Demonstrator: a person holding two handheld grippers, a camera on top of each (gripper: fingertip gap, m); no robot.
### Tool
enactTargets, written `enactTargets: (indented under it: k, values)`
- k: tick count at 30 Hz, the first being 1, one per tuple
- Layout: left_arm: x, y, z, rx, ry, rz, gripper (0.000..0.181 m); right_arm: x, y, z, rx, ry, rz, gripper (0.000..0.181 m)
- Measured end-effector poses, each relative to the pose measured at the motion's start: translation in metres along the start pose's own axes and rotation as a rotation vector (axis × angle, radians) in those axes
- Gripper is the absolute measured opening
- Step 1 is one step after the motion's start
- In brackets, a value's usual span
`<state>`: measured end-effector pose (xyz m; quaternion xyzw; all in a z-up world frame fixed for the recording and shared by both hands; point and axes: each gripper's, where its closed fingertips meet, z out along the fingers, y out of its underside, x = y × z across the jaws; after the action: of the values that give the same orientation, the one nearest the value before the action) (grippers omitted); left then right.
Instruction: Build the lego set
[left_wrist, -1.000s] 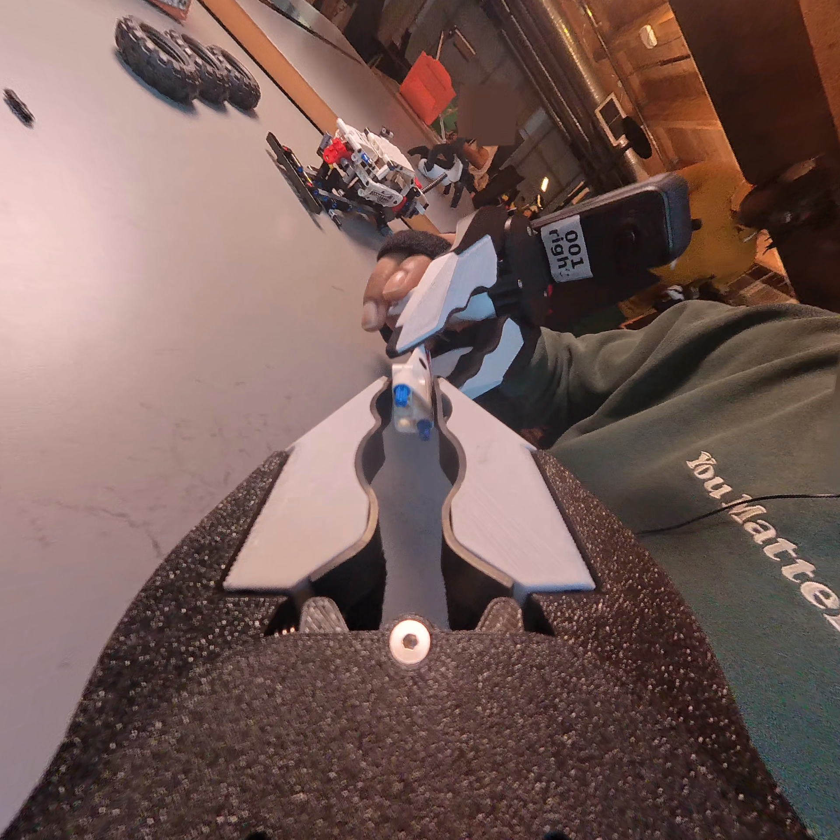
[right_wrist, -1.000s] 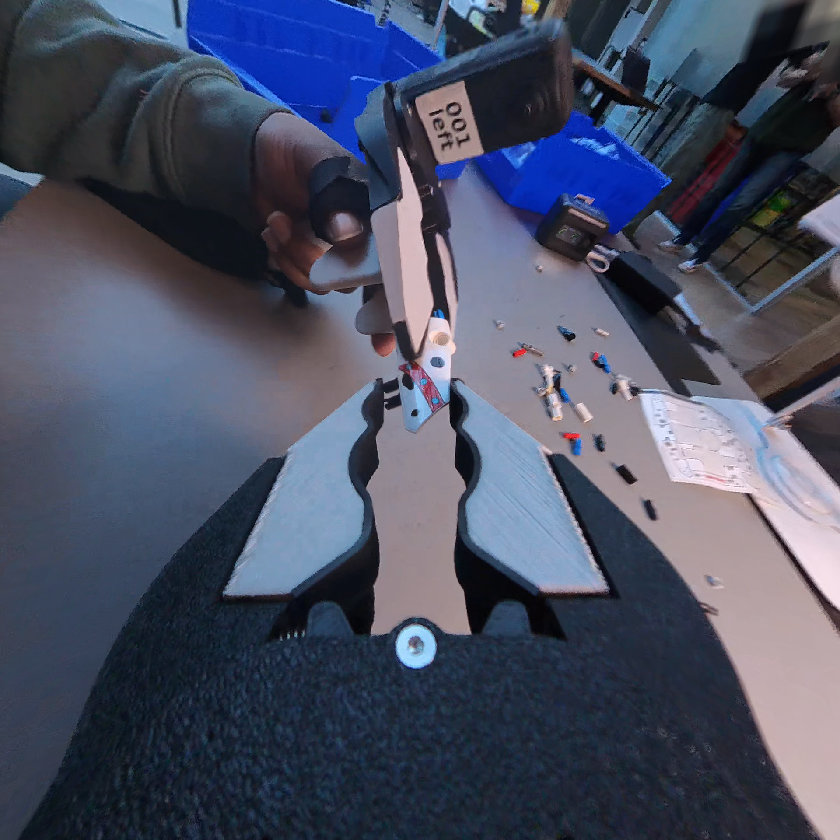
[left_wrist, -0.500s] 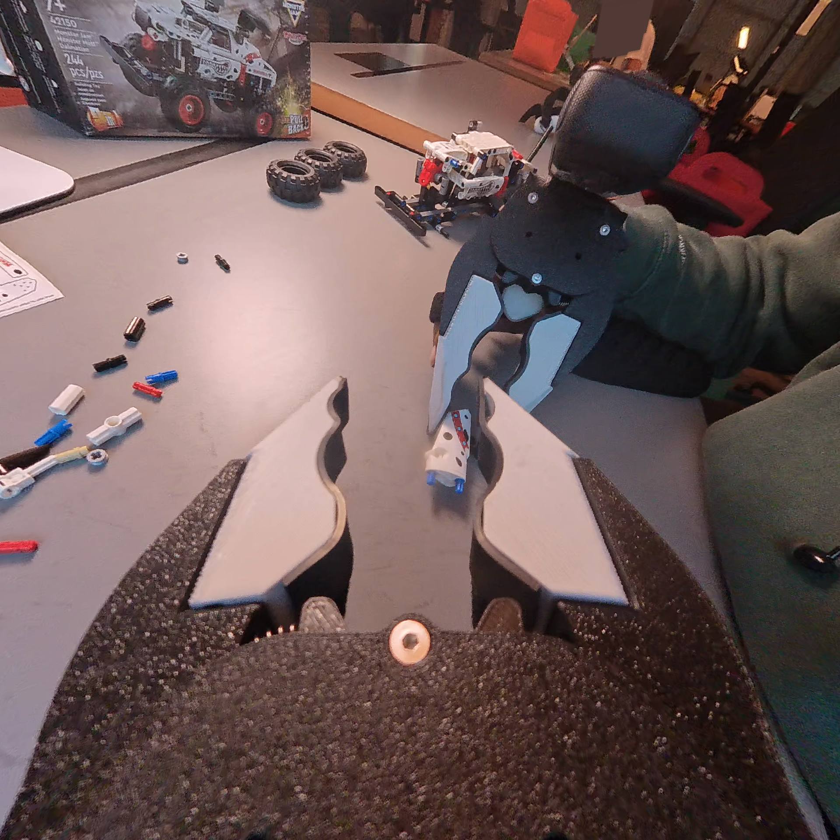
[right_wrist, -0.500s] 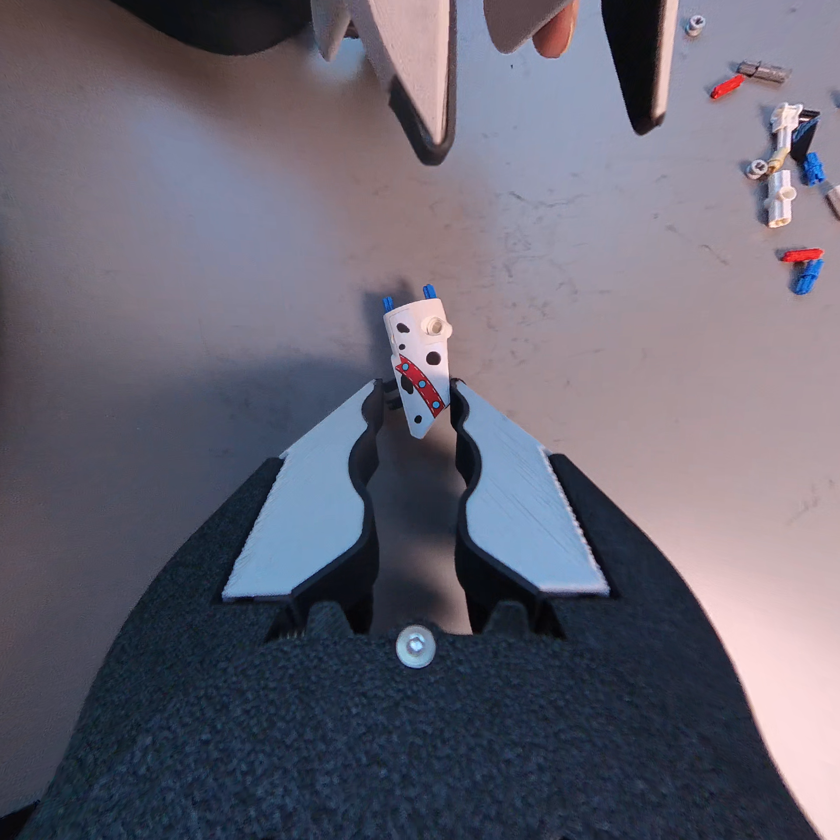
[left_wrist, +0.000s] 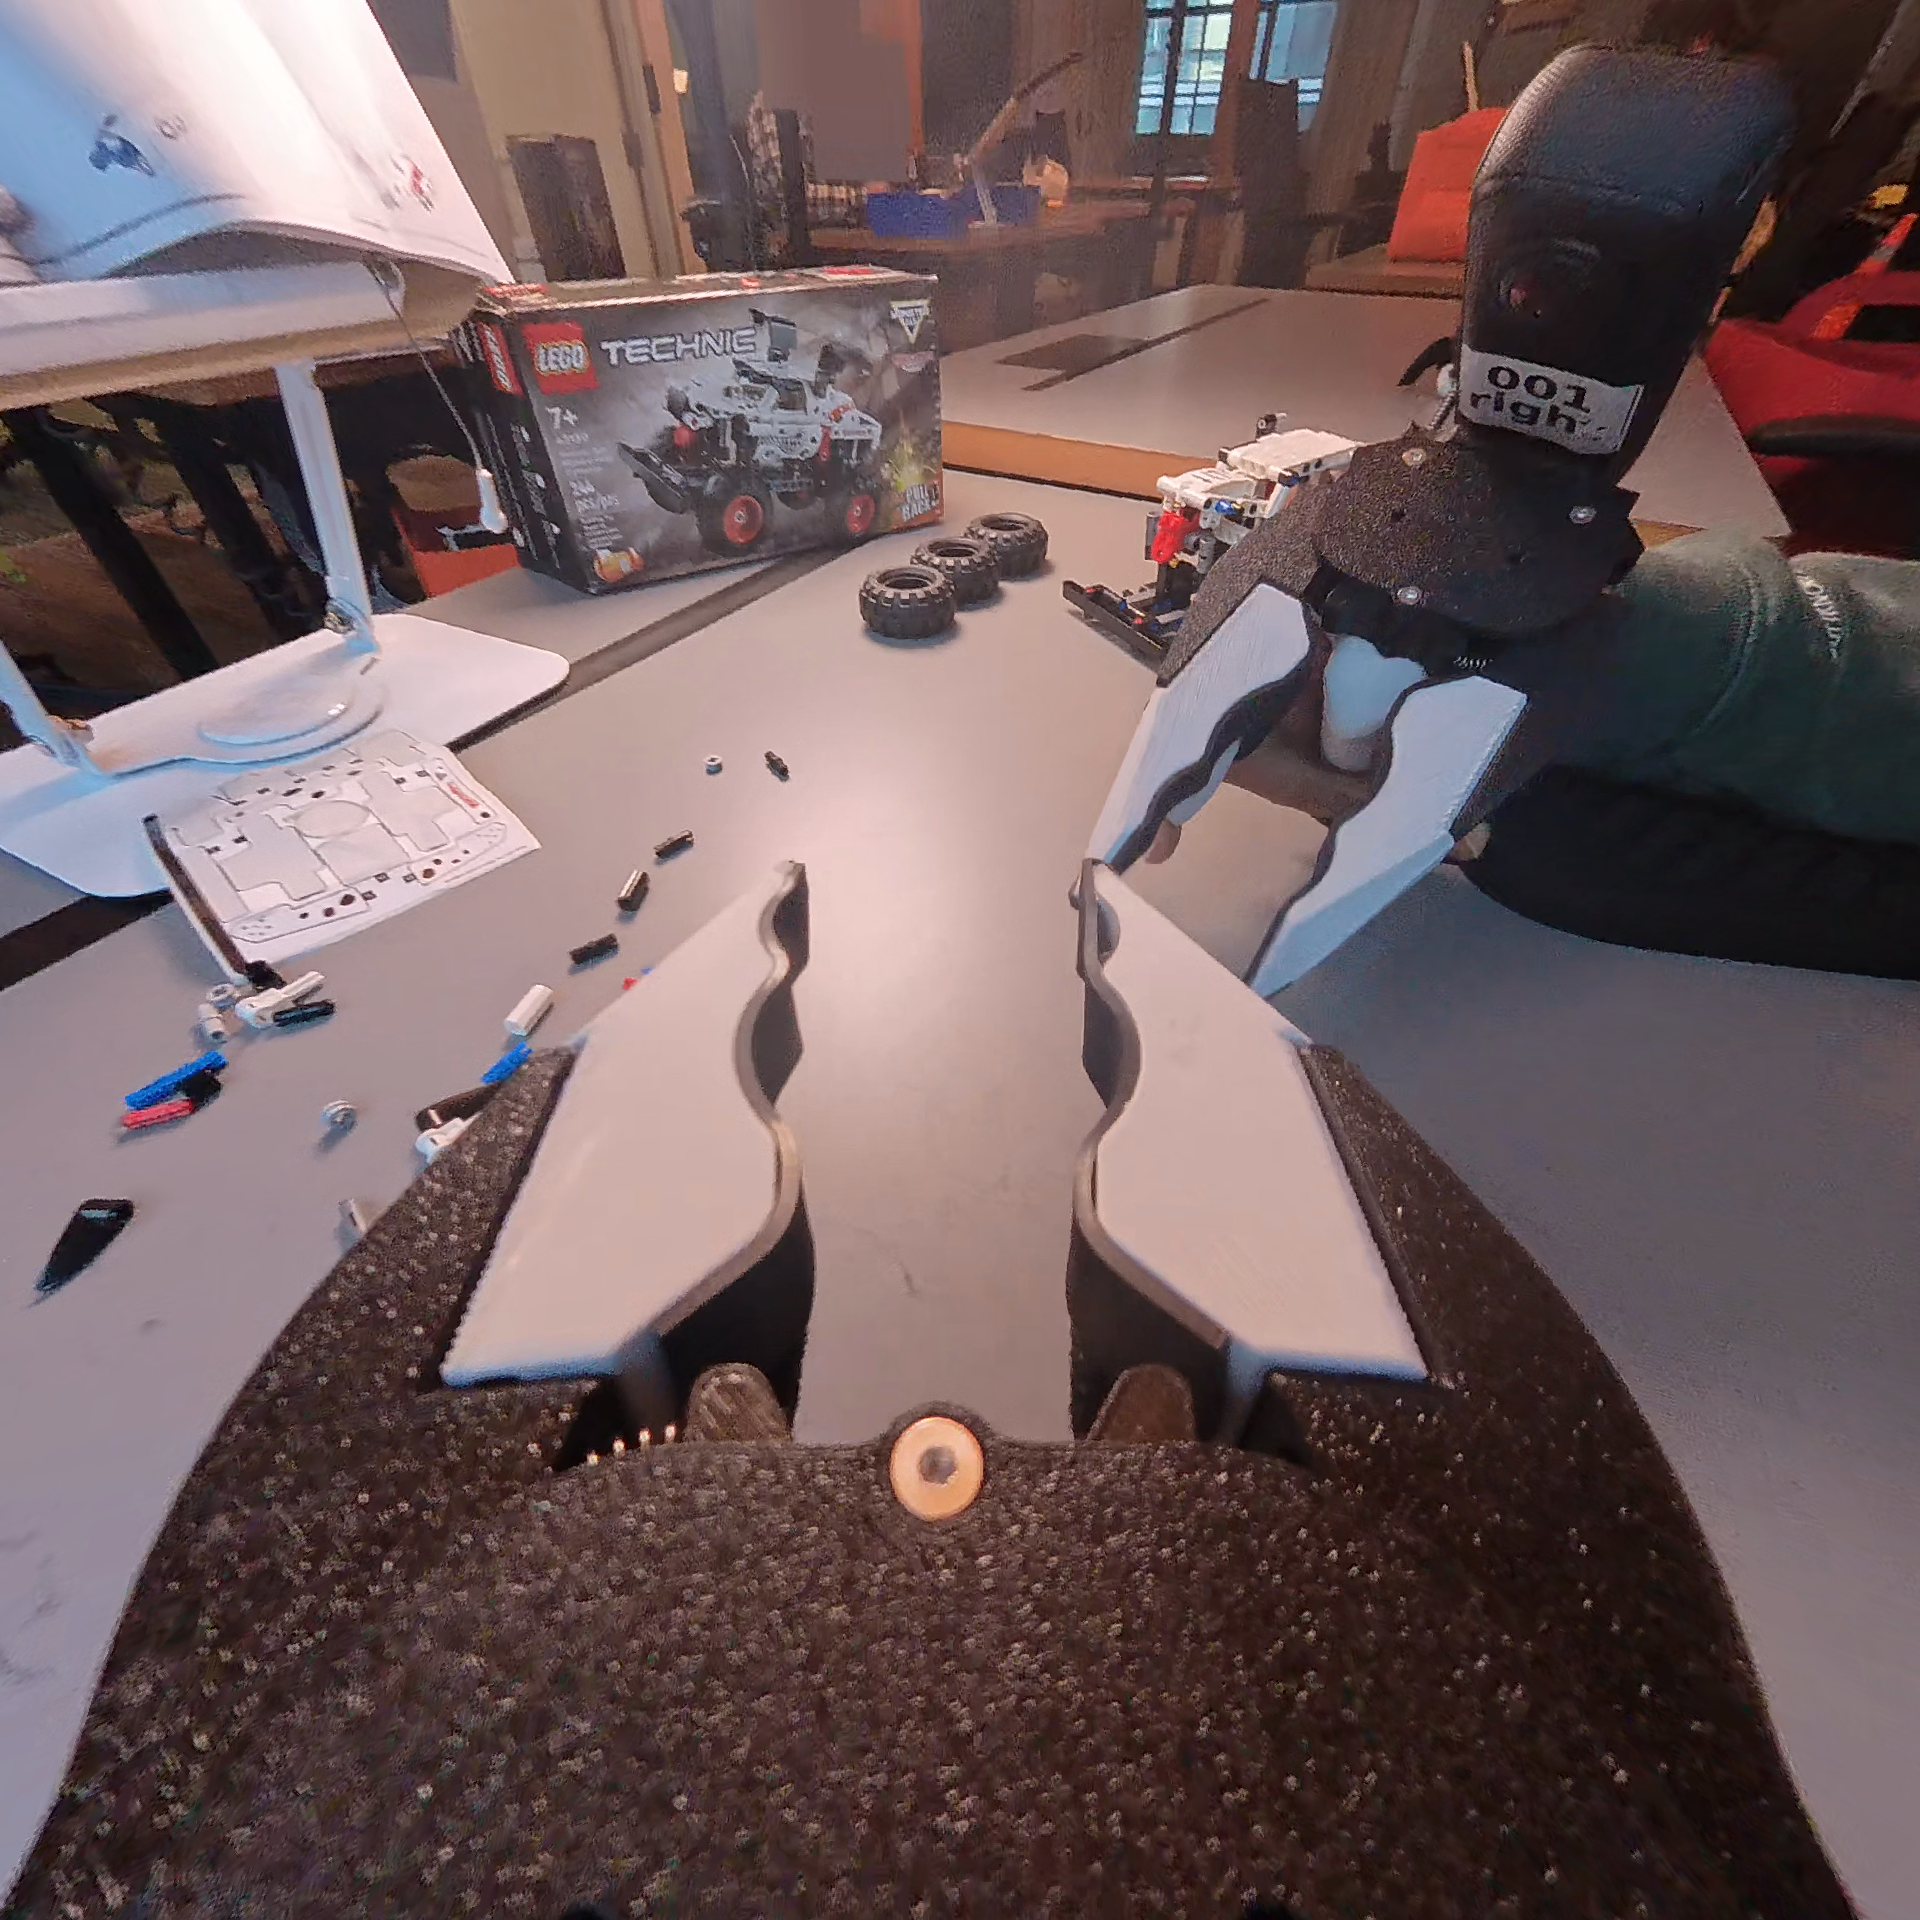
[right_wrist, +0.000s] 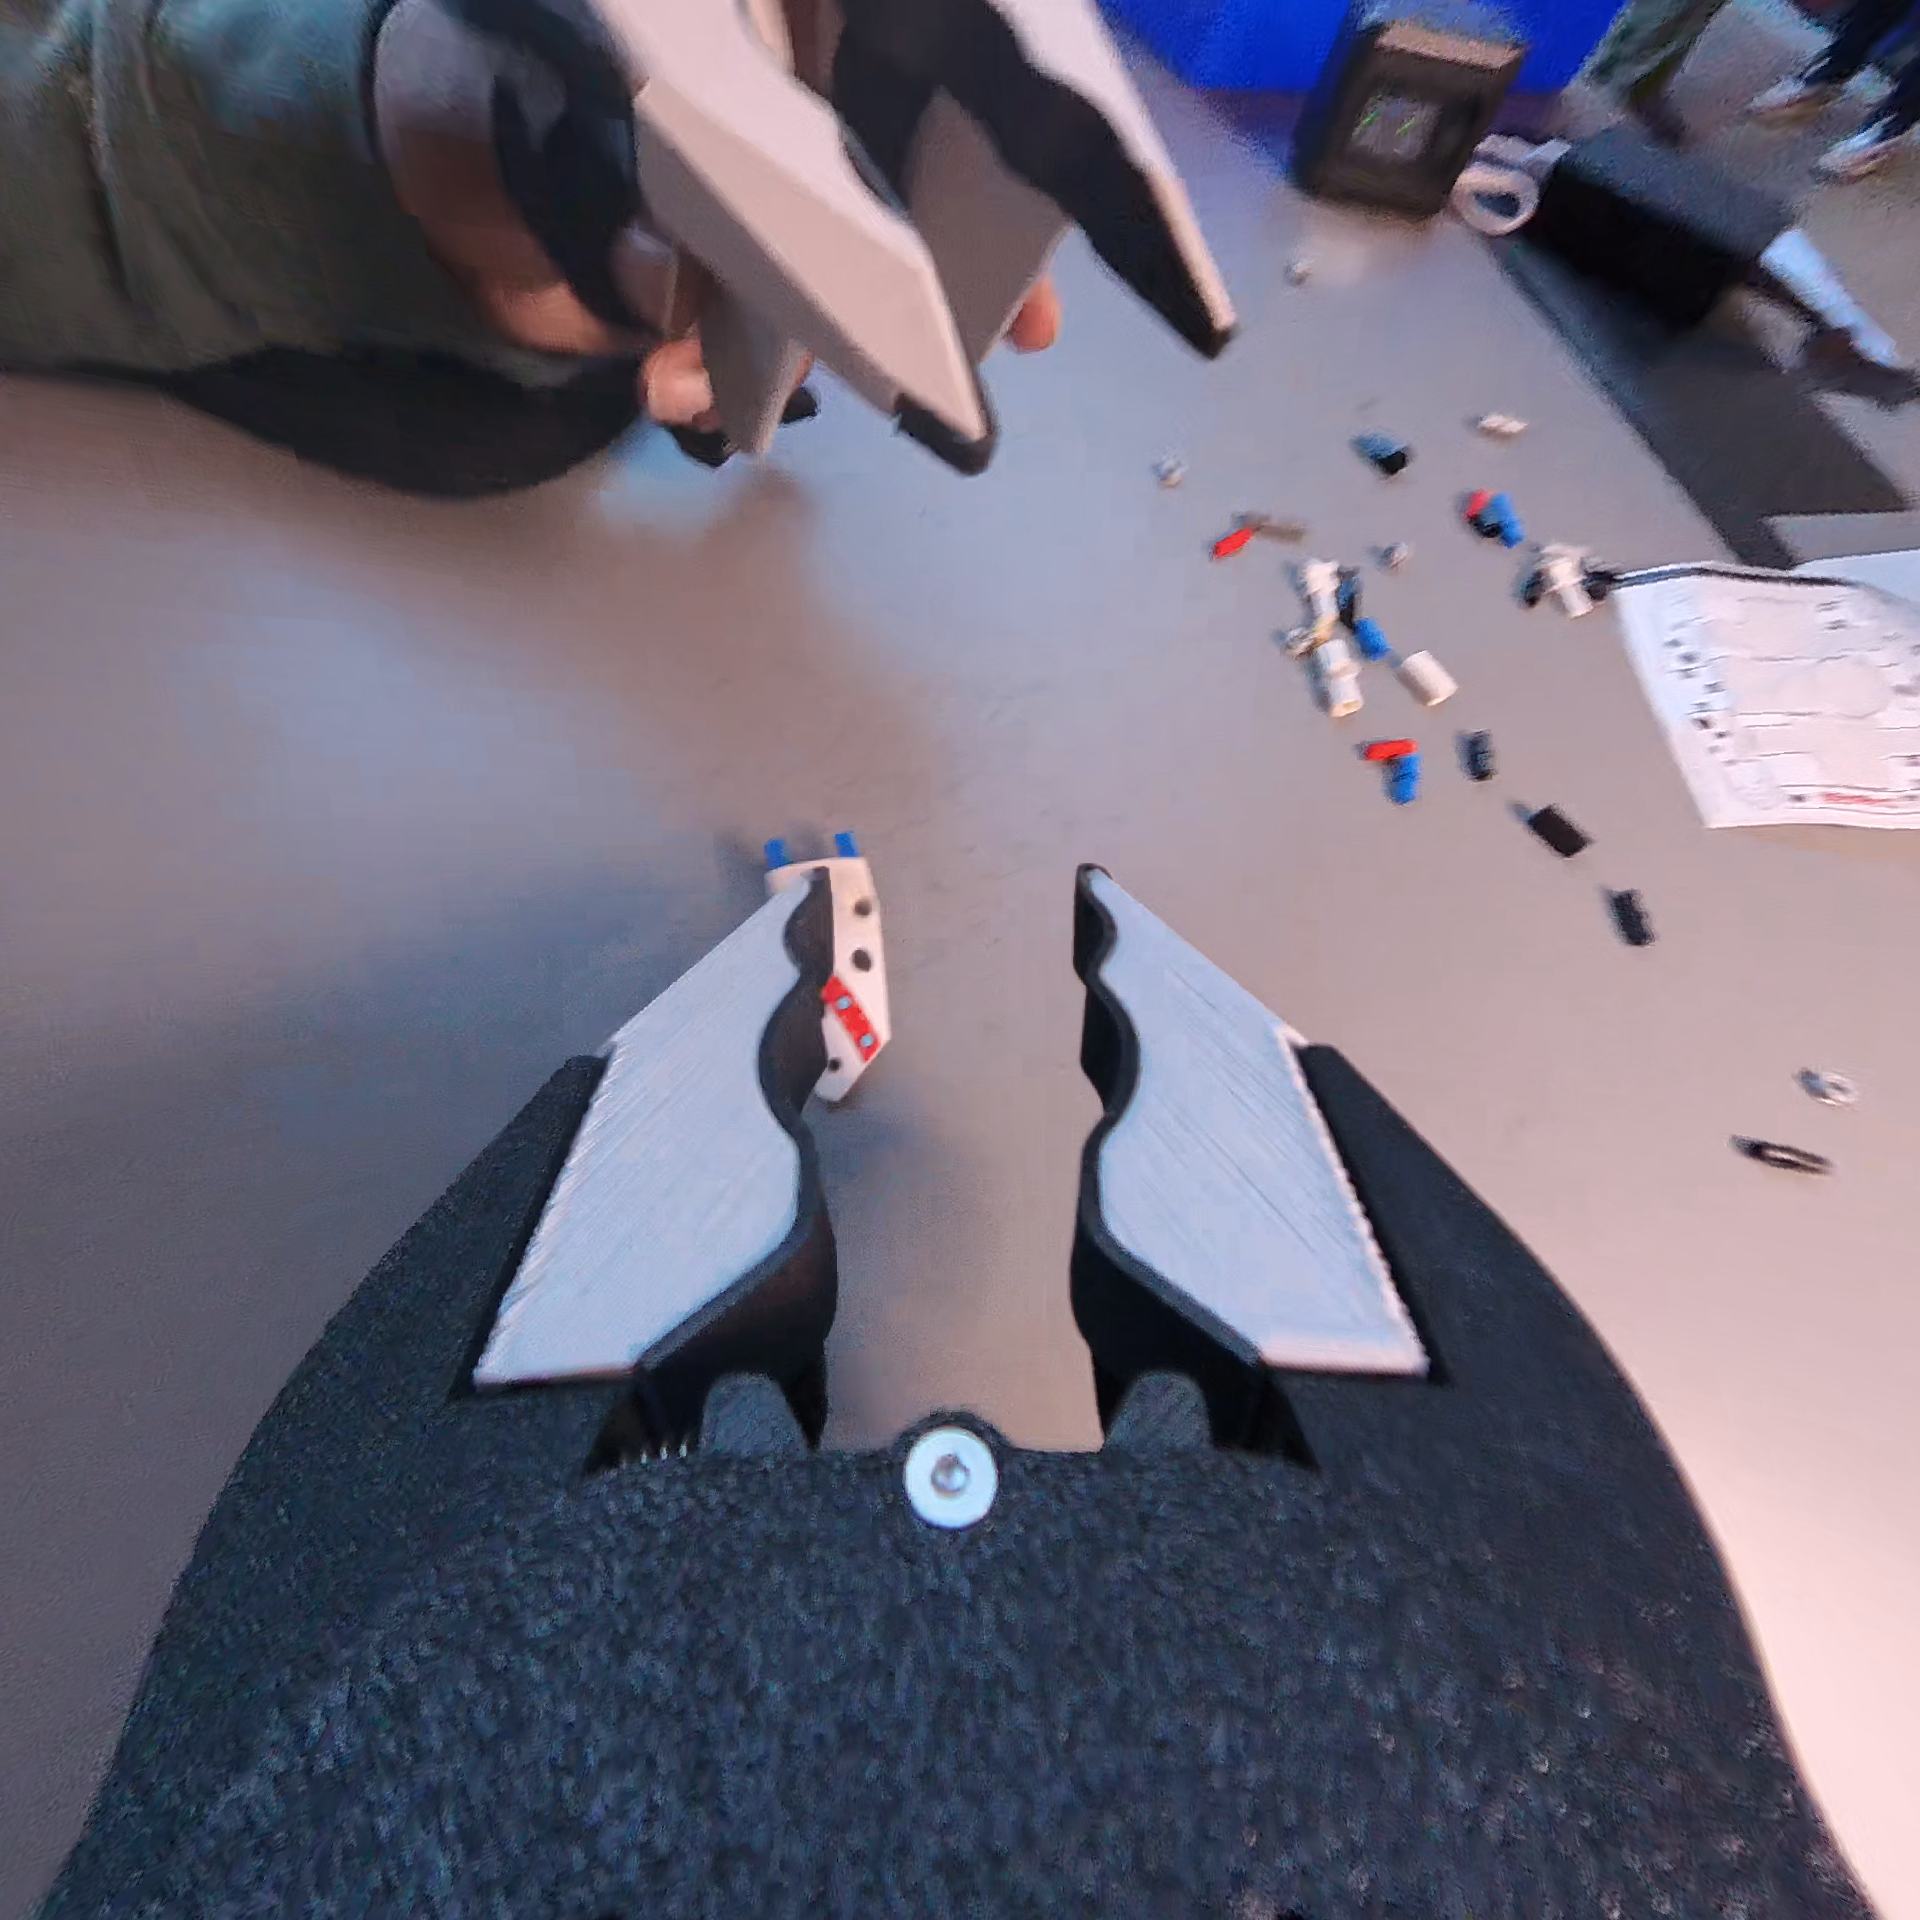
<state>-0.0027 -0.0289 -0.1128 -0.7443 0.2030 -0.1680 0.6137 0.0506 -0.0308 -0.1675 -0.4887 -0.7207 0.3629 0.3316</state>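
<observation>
in the right wrist view the right gripper (right_wrist: 951, 883) stands wide apart and holds nothing; the white spotted lego panel (right_wrist: 854, 971) lies on the grey table (right_wrist: 364, 779) just inside the left-hand finger (right_wrist: 675, 1122) in frame, partly hidden behind its inner edge, so whether the two touch cannot be told. the panel's long axis runs up the frame, roughly along the fingers, with its two blue pins (right_wrist: 810, 854) at the far end and its red stripe toward the near end. the left gripper (right_wrist: 1091, 405), also wide and empty, hangs at the upper middle of that view, well apart from the panel; in the left wrist view the left gripper (left_wrist: 940, 883) shows only bare table between its fingers, and the panel is not seen there. the right gripper is clearly the nearer one. any re-grasp would likely need it shifted leftward in frame to centre the panel first. loose pins (right_wrist: 1361, 644) lie scattered at the right.
</observation>
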Motion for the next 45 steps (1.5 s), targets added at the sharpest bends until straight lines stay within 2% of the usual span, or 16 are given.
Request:
enactTargets:
  k: [4, 11, 14, 18, 22, 26, 31, 35, 38, 40, 42, 45]
  values:
    - [-0.009, -0.005, -0.004, 0.027, -0.05, 0.014, 0.051, 0.042, -0.014, -0.014, 0.14, 0.18, 0.061, 0.042]
    - [-0.012, -0.011, -0.008, 0.052, -0.083, 0.012, 0.053, 0.097, -0.018, -0.041, 0.33, 0.414, 0.167, 0.0]
    - [-0.016, -0.01, -0.01, 0.041, -0.105, 0.017, 0.052, 0.108, -0.021, -0.047, 0.357, 0.488, 0.169, 0.0]
    - [-0.023, -0.011, -0.01, 0.067, -0.121, -0.007, 0.052, 0.128, -0.035, -0.055, 0.391, 0.578, 0.148, 0.016]
    - [-0.025, -0.008, -0.01, 0.061, -0.115, -0.026, 0.053, 0.17, -0.054, -0.067, 0.402, 0.668, 0.142, 0.031]
    - [-0.024, -0.011, -0.013, 0.071, -0.128, -0.003, 0.052, 0.236, -0.076, -0.083, 0.452, 0.738, 0.233, 0.05]
    - [-0.026, -0.012, -0.015, 0.074, -0.138, 0.008, 0.052, 0.345, -0.083, -0.105, 0.363, 0.926, 0.248, 0.071]
    - [-0.027, -0.009, -0.014, 0.065, -0.136, -0.003, 0.051, 0.406, -0.088, -0.104, 0.334, 0.943, 0.351, 0.087]
    - [-0.035, -0.007, -0.014, 0.053, -0.173, 0.009, 0.046, 0.428, -0.091, -0.086, 0.301, 0.932, 0.371, 0.094]
    - [-0.055, -0.013, -0.012, 0.041, -0.26, 0.065, 0.036, 0.435, -0.09, -0.071, 0.28, 0.919, 0.386, 0.097]
    - [-0.082, -0.033, -0.003, 0.007, -0.323, 0.107, 0.034, 0.439, -0.089, -0.066, 0.289, 0.948, 0.386, 0.097]
    - [-0.133, -0.08, 0.024, -0.016, -0.359, 0.135, 0.033, 0.438, -0.089, -0.065, 0.307, 0.997, 0.368, 0.095]
